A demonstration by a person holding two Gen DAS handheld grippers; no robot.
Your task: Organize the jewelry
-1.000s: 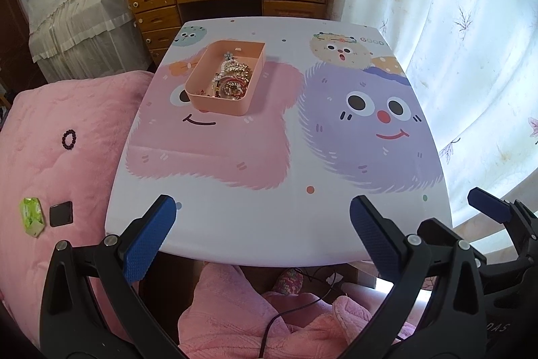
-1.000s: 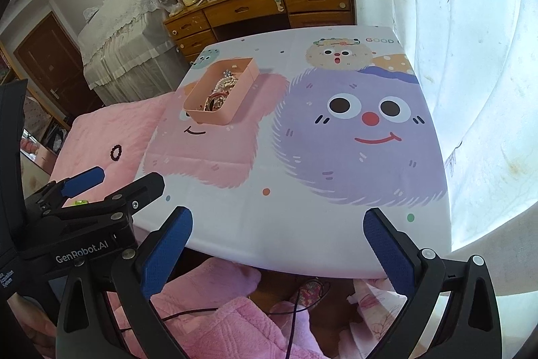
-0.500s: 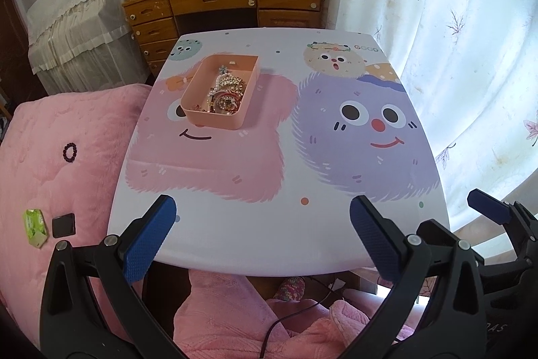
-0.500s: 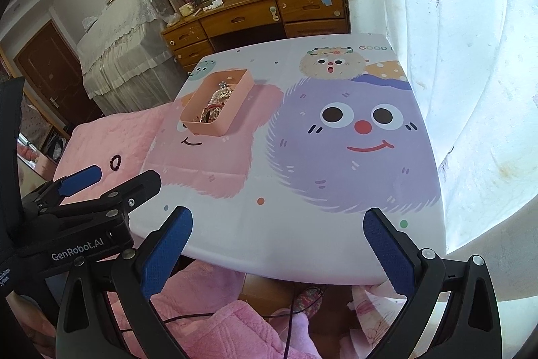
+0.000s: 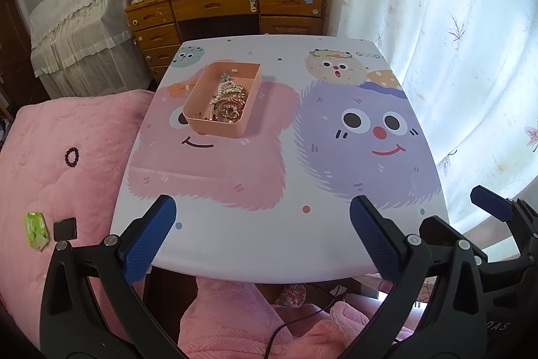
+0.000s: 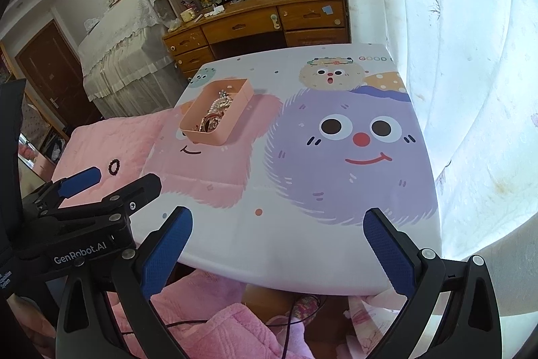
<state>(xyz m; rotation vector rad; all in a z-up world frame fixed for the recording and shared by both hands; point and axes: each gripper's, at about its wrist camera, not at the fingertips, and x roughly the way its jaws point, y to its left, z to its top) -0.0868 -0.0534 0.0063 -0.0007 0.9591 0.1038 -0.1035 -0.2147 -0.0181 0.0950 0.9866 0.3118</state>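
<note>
A shallow rectangular peach-pink plastic tray (image 5: 215, 125) sits flat on the cartoon-printed tabletop (image 5: 269, 238), on the pink monster's face, far left. A tangled heap of pearl, gold and red jewelry (image 5: 226, 103) fills its near half. A dark beaded bracelet (image 5: 71, 155) lies left of the tabletop on the pink quilt (image 5: 43, 130).

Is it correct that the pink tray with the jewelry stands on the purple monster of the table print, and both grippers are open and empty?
Not quite. The pink tray with the jewelry stands on the pink monster, not the purple one, as the left wrist view shows. The rest holds: the left gripper and the right gripper are open and empty.
</note>
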